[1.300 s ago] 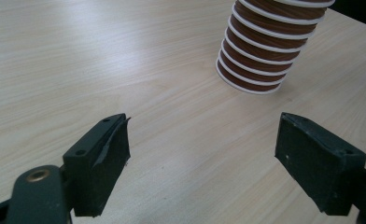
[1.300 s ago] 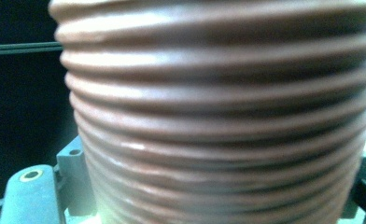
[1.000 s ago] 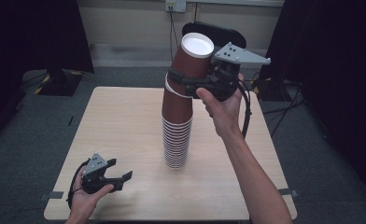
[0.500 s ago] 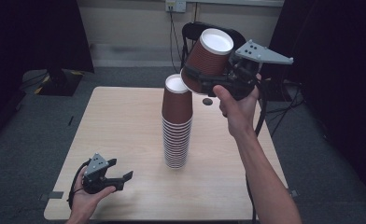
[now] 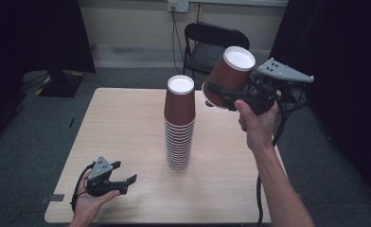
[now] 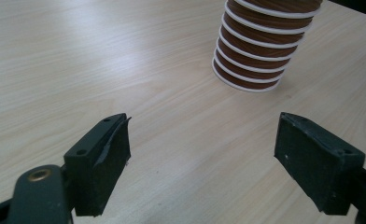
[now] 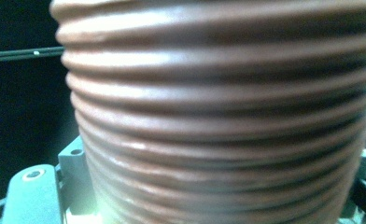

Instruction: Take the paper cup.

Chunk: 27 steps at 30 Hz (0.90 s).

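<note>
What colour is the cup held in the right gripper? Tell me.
Brown with a white base, the cup in the right gripper; clearest in the high view.

The stack (image 5: pixel 179 127) stands mid-table as the one obstacle on the table (image 5: pixel 127 127), and bare wood lies open on every side of it. My left gripper (image 5: pixel 119 182) rests near the front edge with its jaws apart, with free wood between it and the stack's base (image 6: pixel 249 70). My right gripper (image 5: pixel 221 97) holds a cup (image 5: pixel 228 75) tilted in the air beside the stack's top, a gap between them; a chair (image 5: pixel 212 45) stands beyond the far edge.
</note>
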Available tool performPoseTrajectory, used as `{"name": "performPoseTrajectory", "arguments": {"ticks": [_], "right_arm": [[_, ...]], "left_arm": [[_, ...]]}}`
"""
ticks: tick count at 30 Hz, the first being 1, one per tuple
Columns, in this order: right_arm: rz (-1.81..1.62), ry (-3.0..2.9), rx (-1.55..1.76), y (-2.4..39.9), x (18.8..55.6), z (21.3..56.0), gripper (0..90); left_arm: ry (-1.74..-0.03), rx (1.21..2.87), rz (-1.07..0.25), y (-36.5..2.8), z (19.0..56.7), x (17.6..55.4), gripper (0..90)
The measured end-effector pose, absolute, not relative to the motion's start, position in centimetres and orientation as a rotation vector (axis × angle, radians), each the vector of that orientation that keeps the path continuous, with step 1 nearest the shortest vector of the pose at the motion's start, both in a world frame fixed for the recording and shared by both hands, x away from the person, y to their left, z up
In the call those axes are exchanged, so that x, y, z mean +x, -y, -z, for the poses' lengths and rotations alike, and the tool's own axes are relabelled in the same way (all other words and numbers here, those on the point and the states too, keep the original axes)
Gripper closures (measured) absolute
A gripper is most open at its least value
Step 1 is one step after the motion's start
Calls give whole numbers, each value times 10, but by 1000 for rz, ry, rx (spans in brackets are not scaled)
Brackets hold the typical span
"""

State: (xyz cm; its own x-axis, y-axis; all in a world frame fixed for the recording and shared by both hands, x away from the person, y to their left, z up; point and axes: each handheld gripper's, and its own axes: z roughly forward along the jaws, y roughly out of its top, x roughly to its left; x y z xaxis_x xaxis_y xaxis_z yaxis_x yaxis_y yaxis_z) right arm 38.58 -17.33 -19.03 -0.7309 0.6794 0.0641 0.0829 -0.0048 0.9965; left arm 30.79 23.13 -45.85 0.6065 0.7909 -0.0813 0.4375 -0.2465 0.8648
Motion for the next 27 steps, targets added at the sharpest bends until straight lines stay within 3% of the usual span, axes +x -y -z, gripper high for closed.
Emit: {"name": "performPoseTrajectory", "arguments": {"ticks": [10, 16, 27], "right_arm": [[-1760, -1883, 862, 185, 377, 230, 153], [-1745, -1924, 908, 188, 373, 254, 153], [-1772, -1949, 1026, 199, 362, 298, 153]], "left_arm": [[-953, 1871, -488, -227, 459, 308, 196], [-907, 1850, -500, -222, 459, 306, 249], [-835, 1820, -538, -210, 455, 305, 235]]}}
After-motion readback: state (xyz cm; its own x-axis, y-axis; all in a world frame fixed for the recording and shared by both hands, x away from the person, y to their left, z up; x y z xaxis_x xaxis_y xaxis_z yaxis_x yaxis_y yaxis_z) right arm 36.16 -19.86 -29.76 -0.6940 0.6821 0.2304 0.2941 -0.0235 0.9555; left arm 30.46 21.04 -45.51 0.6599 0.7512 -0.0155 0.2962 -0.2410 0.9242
